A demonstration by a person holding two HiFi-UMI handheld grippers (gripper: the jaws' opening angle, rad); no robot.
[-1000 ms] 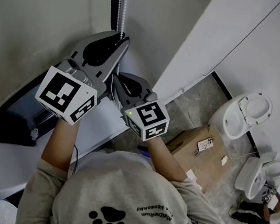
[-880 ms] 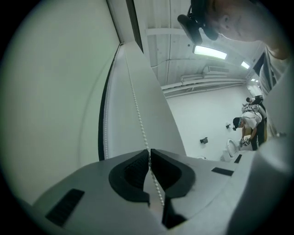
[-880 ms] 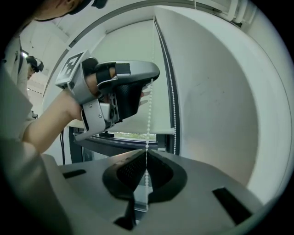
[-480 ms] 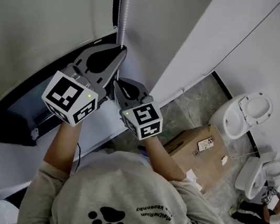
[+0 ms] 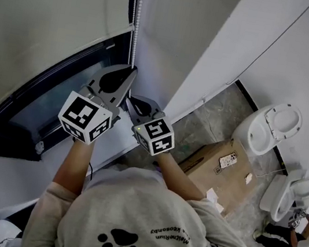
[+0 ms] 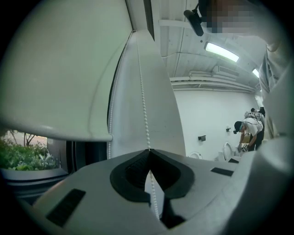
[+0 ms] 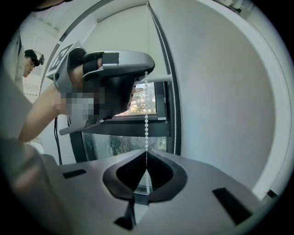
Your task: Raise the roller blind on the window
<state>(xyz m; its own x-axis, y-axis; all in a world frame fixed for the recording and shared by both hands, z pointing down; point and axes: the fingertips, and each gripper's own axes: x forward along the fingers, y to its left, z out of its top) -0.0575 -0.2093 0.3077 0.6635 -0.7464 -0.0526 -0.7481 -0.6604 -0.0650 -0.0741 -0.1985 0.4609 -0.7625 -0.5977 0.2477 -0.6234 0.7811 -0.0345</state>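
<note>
The white roller blind (image 5: pixel 46 31) hangs at the upper left, with dark window glass (image 5: pixel 44 113) showing below its bottom bar. A white bead chain (image 5: pixel 138 17) runs down beside the frame. My left gripper (image 5: pixel 131 71) is shut on the chain, the beads pinched at its tips (image 6: pixel 148 150). Just below it, my right gripper (image 5: pixel 130 99) is also shut on the same chain (image 7: pixel 146 124), which passes between its closed tips (image 7: pixel 146 153). In the left gripper view the blind (image 6: pixel 59 69) fills the left. In the right gripper view the left gripper (image 7: pixel 115 69) is above.
A white wall panel (image 5: pixel 215 42) stands right of the window. On the floor at the right are a cardboard box (image 5: pixel 219 160), two white toilets (image 5: pixel 271 125) and a crouching person (image 5: pixel 279 237). Greenery (image 6: pixel 23 156) shows through the glass.
Both grippers have come down along the chain. The blind's bottom bar has gone up, baring more dark glass. The left gripper's jaws have shut on the chain.
</note>
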